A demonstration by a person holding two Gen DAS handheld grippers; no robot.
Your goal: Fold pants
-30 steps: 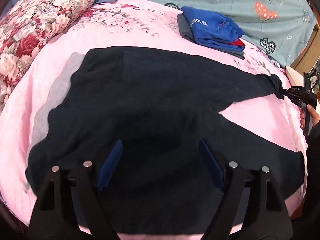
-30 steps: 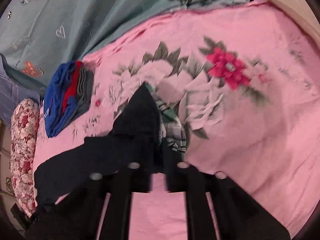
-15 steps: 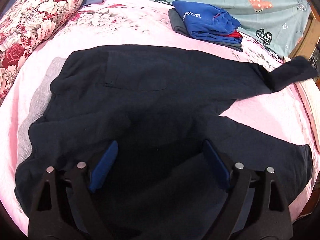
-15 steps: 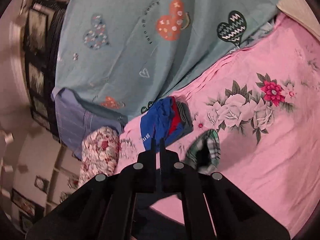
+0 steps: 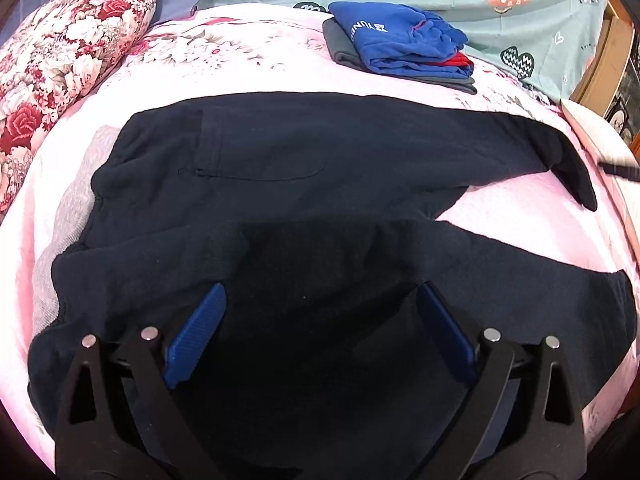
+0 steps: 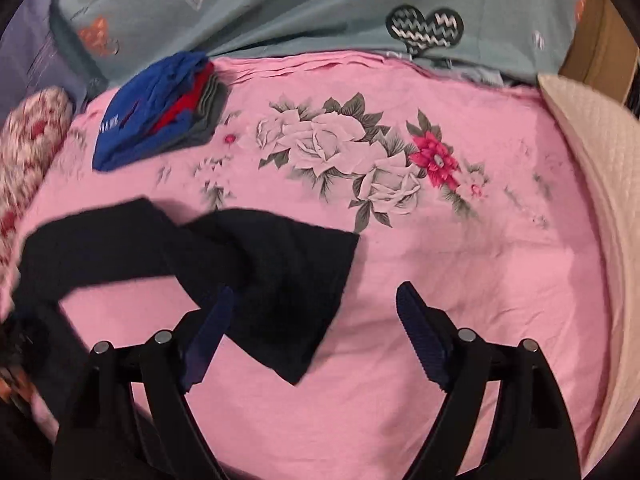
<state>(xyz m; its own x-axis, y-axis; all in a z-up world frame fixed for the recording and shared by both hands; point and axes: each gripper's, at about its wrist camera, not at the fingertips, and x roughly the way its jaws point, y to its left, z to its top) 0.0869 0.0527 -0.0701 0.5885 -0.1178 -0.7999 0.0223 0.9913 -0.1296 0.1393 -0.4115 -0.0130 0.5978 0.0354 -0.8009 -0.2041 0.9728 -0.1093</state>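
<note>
Navy pants [image 5: 304,184] spread flat, legs apart, far cuff flopped

The near part of the dark pants [image 5: 280,184] runs under the left claw [image 5: 320,336] and out of the picture at 6 o'clock, so I cannot see where the near edge lies. A grey strip [image 5: 68,216] shows at 9 o'clock of the pants; whether it belongs to them or lies under them I cannot tell. In the right wrist view the pants leg [image 6: 276,272] is blurred, and its cuff partly hides the left finger of the right claw [image 6: 316,340]. The flowered pillow [image 6: 28,148] is cut by the edge at 9 o'clock and smeared. The white letters on the blue folded clothes [image 5: 396,40] are too small to read.
</note>
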